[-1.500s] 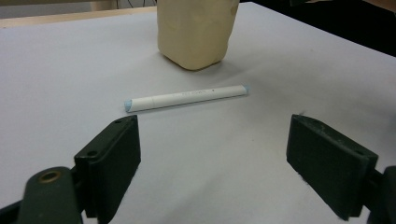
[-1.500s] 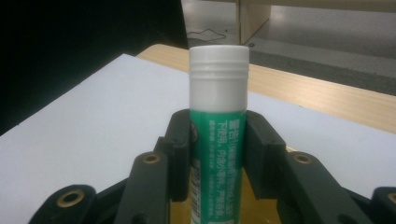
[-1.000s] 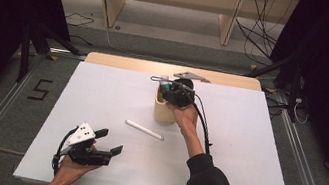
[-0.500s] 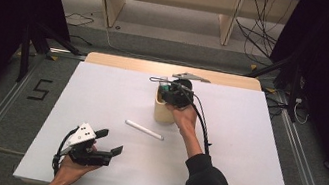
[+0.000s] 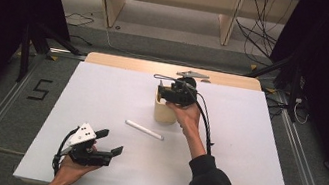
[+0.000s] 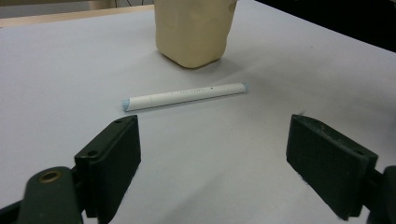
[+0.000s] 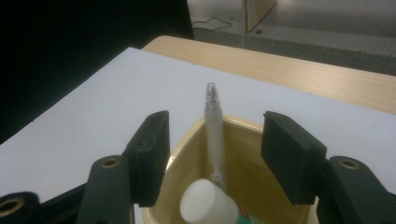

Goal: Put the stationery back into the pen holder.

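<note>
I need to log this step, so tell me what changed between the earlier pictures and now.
The right gripper over the cream cup has just been opening its jaws; a pen now stands free between them, leaning inside the cup. The left gripper stayed open near the table's front edge, and the white marker stayed lying on the table.

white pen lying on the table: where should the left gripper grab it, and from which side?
Grip the white pen mid-barrel, from above, left gripper jaws across its narrow width. It lies flat, alone on the white table, crosswise to the open jaws, clear of the beige cup.
</note>
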Demonstrator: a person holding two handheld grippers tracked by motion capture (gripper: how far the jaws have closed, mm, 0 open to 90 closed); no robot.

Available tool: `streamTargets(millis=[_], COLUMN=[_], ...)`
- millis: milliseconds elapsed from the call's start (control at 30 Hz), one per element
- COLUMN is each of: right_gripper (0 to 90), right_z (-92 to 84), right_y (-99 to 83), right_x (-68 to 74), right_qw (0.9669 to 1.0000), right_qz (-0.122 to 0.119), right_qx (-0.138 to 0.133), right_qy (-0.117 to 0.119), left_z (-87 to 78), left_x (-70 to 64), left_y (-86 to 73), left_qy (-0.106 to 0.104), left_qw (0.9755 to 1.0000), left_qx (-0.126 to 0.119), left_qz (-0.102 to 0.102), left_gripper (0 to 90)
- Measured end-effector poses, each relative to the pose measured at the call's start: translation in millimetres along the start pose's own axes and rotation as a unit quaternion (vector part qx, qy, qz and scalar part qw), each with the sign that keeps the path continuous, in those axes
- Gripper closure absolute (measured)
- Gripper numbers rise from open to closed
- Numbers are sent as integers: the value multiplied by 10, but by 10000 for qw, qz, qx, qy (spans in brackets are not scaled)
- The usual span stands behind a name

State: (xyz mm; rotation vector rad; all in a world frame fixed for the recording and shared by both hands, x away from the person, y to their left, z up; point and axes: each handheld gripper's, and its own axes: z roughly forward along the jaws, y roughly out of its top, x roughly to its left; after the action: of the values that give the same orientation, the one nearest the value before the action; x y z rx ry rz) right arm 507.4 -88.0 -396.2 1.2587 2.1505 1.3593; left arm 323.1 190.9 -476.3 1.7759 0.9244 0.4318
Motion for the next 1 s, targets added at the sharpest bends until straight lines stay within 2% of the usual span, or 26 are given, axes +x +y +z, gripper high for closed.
streamTargets(millis=[133, 300, 467, 567, 833, 1000], right_gripper=[408, 386, 362, 348, 343, 347], right_z=[-89, -197, -280, -318, -347, -318], right_y=[24, 48, 55, 54, -9, -47], right_x=[31, 93, 181, 219, 373, 471], right_qw=[9999, 9994, 9981, 9973, 9921, 9884], right_qz=[-138, -289, -504, -542, -851, -1013], right_qx=[-54, -93, -26, 38, 298, 483], right_qy=[-8, 166, 361, 502, 877, 1019], left_z=[-1, 1, 0, -1, 0, 1], left_x=[0, 0, 1, 2, 5, 7], left_y=[1, 0, 1, 2, 1, 2], left_qy=[0, -6, -13, -15, -15, -2], left_qw=[10000, 10000, 10000, 10000, 10000, 10000], left_qx=[9, -4, 0, 2, 6, -13], left_qz=[-10, -10, -6, -4, -19, -27], left_gripper=[176, 176, 176, 176, 173, 170])
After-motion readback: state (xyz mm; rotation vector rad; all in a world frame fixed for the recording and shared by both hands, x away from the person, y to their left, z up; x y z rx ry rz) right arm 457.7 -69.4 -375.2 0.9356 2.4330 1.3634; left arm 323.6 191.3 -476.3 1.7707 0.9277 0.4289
